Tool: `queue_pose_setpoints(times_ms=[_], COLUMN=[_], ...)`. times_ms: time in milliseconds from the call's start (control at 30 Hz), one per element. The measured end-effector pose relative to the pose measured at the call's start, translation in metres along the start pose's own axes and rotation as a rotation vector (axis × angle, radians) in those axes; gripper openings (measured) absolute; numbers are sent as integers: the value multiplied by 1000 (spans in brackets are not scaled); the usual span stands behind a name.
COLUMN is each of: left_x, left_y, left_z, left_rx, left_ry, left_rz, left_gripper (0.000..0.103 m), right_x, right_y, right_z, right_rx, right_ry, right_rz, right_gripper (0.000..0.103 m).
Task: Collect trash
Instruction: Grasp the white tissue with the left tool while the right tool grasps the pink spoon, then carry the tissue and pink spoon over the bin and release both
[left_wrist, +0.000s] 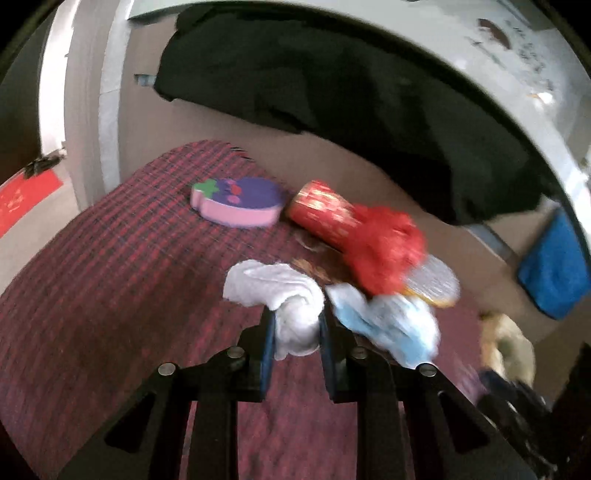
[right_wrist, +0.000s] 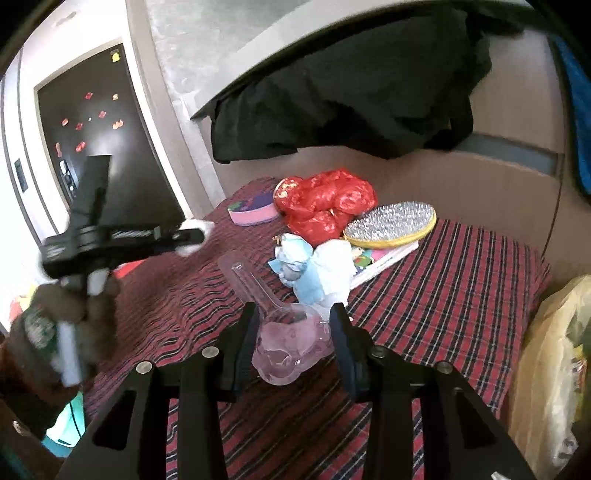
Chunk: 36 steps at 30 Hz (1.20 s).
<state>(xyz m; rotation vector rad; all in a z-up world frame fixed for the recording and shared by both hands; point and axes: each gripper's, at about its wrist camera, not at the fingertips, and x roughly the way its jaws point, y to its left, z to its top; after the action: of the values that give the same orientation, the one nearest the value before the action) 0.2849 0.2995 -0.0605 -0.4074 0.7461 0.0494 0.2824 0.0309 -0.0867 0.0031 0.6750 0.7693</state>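
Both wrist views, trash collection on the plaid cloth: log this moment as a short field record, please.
surface: red plaid cloth
left gripper: shut on crumpled white tissue
right gripper: jaws either side of clear pinkish plastic scoop; contact unclear
still on cloth: crumpled pale blue tissue, red plastic bag, purple eggplant-shaped foam piece
beside cloth: yellowish plastic bag

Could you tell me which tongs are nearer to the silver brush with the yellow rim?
Right. The right tongs, gripping a clear plastic cup, sit just in front of the silver brush. The left tongs, holding a white tissue, are off to its left.
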Motion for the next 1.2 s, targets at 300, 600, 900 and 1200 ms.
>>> queue_pose_setpoints(times_ms=[300, 600, 900, 1200], left_x=[-44, -57, -84, -89], left_y=[-43, -81, -153, -263], left_z=[-47, -56, -49, -49], left_rx=[74, 147, 260, 391], left_ry=[-32, -68, -188, -257], left_rz=[-82, -90, -106, -176], left_gripper=[22, 22, 22, 23], right_x=[-31, -73, -127, -207], right_y=[12, 1, -12, -57], right_z=[-1, 5, 22, 33], right_rx=[-57, -48, -71, -57], right_ry=[-17, -92, -206, -310], right_rz=[-78, -139, -214, -362], right_gripper=[36, 36, 36, 36])
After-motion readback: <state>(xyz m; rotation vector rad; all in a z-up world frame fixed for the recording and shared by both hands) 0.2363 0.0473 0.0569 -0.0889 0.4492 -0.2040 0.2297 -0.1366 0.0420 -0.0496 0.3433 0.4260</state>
